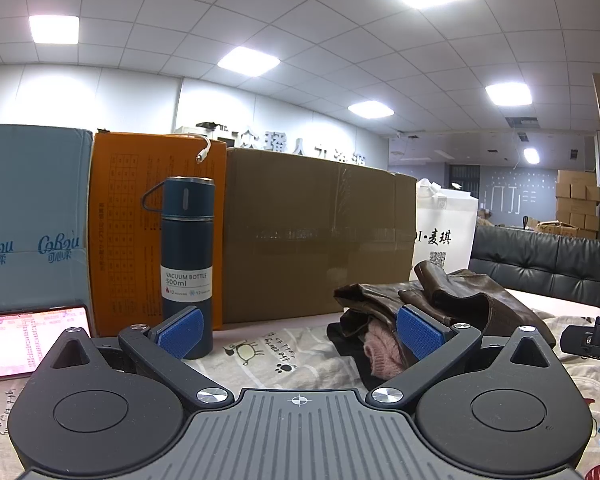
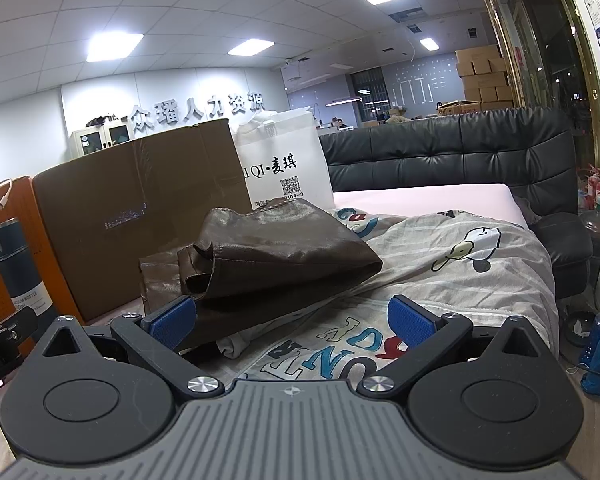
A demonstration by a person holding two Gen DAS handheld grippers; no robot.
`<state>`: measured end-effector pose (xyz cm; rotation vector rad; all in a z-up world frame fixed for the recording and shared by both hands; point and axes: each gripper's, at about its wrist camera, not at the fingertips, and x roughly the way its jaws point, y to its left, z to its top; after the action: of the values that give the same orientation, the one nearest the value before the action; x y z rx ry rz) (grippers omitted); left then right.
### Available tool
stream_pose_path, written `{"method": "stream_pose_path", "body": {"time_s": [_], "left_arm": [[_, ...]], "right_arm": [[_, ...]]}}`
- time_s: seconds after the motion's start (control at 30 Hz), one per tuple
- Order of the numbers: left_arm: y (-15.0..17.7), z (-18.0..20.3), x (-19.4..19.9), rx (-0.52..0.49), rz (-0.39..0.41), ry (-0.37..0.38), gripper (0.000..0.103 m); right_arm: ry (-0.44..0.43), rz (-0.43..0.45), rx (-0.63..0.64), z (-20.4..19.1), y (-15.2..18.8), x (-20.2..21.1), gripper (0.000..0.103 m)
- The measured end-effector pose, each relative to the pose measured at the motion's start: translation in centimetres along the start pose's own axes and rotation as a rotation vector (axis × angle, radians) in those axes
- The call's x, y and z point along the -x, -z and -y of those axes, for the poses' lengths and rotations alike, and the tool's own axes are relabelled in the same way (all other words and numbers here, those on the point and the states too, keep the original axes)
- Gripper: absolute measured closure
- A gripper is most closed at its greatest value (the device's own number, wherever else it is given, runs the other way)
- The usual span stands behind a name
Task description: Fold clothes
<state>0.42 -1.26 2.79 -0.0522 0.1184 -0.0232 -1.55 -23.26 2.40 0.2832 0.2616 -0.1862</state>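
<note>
A brown leather garment (image 1: 472, 300) lies folded in a heap on the cartoon-print sheet (image 1: 284, 360), with a pink knit piece (image 1: 380, 350) and black cloth under it. My left gripper (image 1: 300, 334) is open and empty, low over the sheet, its right pad just in front of the pile. In the right wrist view the brown garment (image 2: 268, 248) lies ahead and to the left, over a white cloth (image 2: 240, 344). My right gripper (image 2: 294, 318) is open and empty, its left pad beside the garment's near edge.
A blue vacuum bottle (image 1: 186, 264) stands by an orange box (image 1: 140, 220), a brown carton (image 1: 320, 236) and a blue box (image 1: 32, 216). A phone (image 1: 24, 340) lies at the left. A white bag (image 2: 288, 160) and a black sofa back (image 2: 460, 148) stand behind the bed.
</note>
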Motion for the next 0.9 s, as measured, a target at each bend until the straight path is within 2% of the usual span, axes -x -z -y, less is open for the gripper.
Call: {"method": "stream_pose_path", "body": {"time_s": [0.9], "left_arm": [[-0.14, -0.15, 0.01, 0.01, -0.003, -0.001, 0.0]], "right_arm": [[0.006, -0.023, 0.032, -0.67, 0.06, -0.16, 0.0]]}}
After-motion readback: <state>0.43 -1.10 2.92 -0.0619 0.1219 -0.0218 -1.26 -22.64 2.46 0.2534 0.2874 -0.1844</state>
